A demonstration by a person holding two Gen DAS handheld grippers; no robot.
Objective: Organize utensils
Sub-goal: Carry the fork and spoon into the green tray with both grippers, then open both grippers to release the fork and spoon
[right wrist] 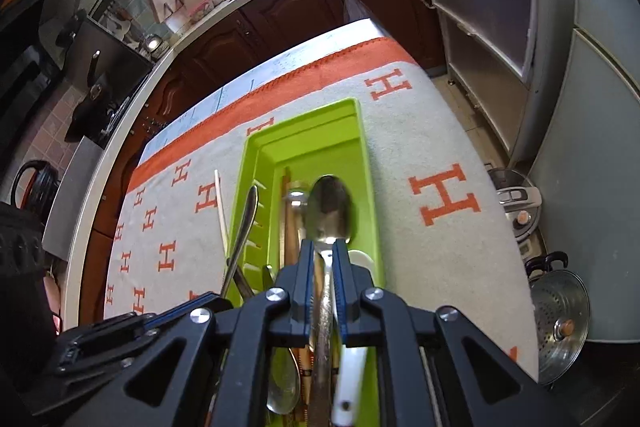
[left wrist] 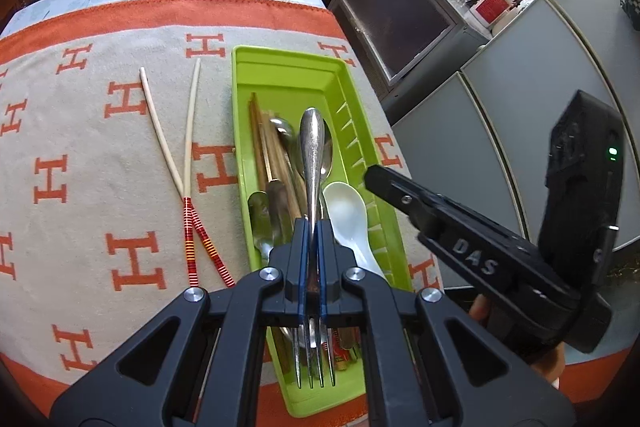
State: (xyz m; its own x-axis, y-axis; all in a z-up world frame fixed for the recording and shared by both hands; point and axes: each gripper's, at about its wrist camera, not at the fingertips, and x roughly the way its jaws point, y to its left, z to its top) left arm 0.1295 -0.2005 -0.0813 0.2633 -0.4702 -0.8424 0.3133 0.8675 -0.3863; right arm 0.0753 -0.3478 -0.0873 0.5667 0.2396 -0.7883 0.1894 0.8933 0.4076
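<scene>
Both tools carry cutlery over the green tray (left wrist: 362, 131)

Left tool (left wrist: 313, 227) pinches a fork (left wrist: 313, 151) mid-handle; right tool (right wrist: 323, 247) pinches a spoon (right wrist: 330, 207) at its neck. Stiff, slick metal: I'd grip firmly near balance.

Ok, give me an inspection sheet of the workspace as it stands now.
Surface: table under an H-patterned orange-bordered cloth.
Job's things: green tray holding wooden chopsticks, metal spoons and a white spoon; two red-ended chopsticks lie crossed on the cloth, left of the tray.
Clutter: nothing seen on the cloth.
Grippers: left gripper shut on a fork, handle forward, over the tray; right gripper shut on a metal spoon, bowl forward, over the tray.
Cables: nothing seen.
Surroundings: kitchen counter, cabinets, pots on the floor.
</scene>
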